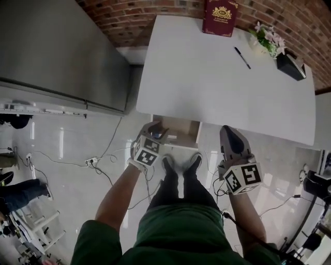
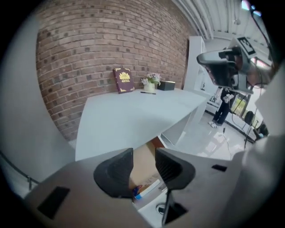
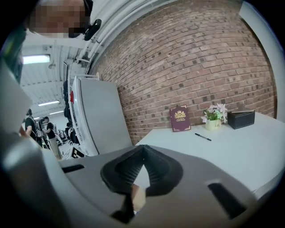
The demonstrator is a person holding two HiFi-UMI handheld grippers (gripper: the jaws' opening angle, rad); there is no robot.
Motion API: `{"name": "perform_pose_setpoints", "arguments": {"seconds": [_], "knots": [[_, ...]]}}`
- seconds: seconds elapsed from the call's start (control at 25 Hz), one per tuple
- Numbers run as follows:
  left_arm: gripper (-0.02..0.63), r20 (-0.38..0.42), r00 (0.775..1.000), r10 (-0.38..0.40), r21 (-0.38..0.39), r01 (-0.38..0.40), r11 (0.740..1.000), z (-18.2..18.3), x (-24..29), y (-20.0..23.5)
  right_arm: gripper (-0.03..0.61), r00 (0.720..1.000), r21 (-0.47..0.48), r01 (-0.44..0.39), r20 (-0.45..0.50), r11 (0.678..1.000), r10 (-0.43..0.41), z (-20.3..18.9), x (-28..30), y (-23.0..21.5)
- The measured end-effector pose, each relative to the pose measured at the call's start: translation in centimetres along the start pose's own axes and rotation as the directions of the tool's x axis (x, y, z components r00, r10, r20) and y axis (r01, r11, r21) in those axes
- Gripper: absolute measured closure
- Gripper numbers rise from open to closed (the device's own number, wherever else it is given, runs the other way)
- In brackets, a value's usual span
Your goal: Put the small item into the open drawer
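**Both grippers held up at the open drawer**

The left gripper hangs at the left side of the open drawer. Its jaws are parted and there is nothing between the pads. Looking down through that gap in the left gripper view, the small item lies inside the drawer, well clear of the jaws. The right gripper is off to the drawer's right, its jaws clenched tip to tip on nothing.

The drawer juts out from under the near edge of the white table, toward the near left corner. It is brown inside. A maroon book stands at the table's far edge against the brick wall. A flower pot and a black box sit toward the far right corner, with a pen just inward of them. A tall grey cabinet stands left of the table, and cables trail over the glossy floor.

The item looks blue and white. A jaw half covers it, so I can't make out its shape.
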State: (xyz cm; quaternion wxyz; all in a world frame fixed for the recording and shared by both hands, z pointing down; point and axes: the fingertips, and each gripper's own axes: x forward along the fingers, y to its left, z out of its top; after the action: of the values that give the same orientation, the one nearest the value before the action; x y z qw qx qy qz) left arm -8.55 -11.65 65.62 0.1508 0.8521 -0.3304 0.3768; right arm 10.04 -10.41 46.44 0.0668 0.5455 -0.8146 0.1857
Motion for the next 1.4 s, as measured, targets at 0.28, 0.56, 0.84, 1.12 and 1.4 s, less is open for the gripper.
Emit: {"name": "perform_pose_setpoints", "arguments": {"seconds": [0.28,0.56,0.84,1.12,1.4], "knots": [[0.491,0.191,0.979,0.073,-0.151,-0.045,0.988,7.1,-6.0,1.6,0.577,0.996,-0.032,-0.007,0.089,0.999,0.010,4.9,-0.3,0.8],[0.542,0.412,0.903,0.124,-0.161,-0.062,0.985,16.4,-13.9,1.2,0.577,0.980,-0.078,-0.005,0.197,0.997,0.020,11.2,-1.6,1.7],[0.575,0.580,0.786,0.213,-0.171,-0.138,0.975,23.3,-21.7,2.0,0.577,0.955,-0.166,-0.014,0.289,0.986,0.062,17.3,-3.4,3.9],[0.580,0.689,0.678,0.258,-0.199,-0.165,0.966,28.0,-27.7,2.8,0.577,0.929,-0.204,0.011,0.364,0.979,0.065,21.5,-5.0,4.6],[0.580,0.751,0.603,0.269,-0.204,-0.176,0.963,30.3,-32.3,2.3,0.577,0.902,-0.230,0.016,0.424,0.973,0.085,24.6,-6.8,6.3]]}}
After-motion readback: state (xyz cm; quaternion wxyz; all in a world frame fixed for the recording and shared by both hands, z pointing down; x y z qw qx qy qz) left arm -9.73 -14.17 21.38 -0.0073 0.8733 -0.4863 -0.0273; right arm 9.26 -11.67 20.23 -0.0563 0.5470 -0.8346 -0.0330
